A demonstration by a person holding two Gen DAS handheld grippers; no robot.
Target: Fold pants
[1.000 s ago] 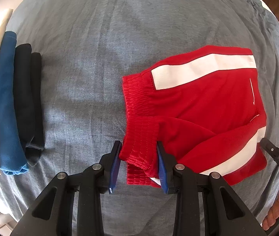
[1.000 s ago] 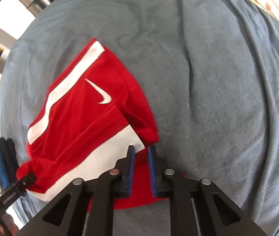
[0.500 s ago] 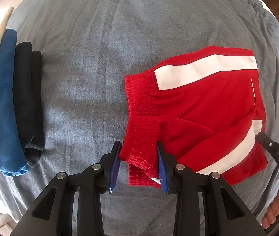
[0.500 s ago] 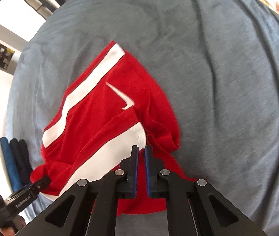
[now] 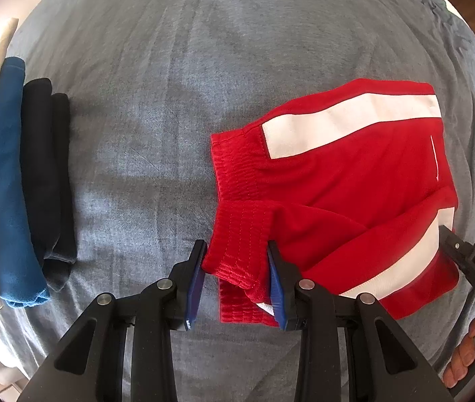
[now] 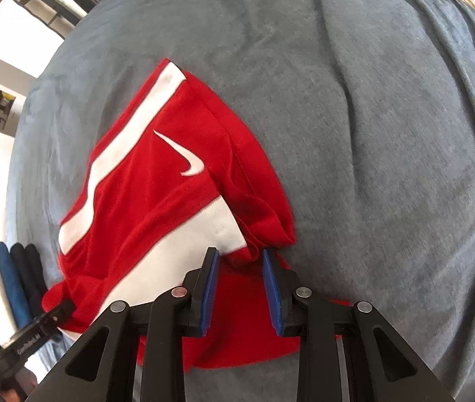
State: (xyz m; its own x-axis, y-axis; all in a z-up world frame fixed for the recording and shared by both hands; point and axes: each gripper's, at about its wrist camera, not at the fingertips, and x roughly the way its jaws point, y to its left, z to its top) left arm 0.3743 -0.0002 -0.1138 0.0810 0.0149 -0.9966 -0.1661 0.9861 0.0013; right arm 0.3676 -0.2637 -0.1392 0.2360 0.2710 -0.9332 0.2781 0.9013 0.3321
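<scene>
Shorts: red fabric shorts w/ white side stripes [image 5: 354,181] lay half-folded on grey bedspread [image 5: 177,67].
L gripper [image 5: 235,268]: jaws apart astride waistband corner, gripping nothing.
R gripper [image 6: 240,276]: jaws apart at hem, gripping nothing, likely just released fold.

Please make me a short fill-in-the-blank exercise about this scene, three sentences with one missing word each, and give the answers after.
1. The red shorts lie on a ____ cloth.
2. The stripes along the sides of the shorts are ____.
3. Beside the black folded garment lies a folded garment of ____ colour.

Answers: grey; white; blue
</scene>
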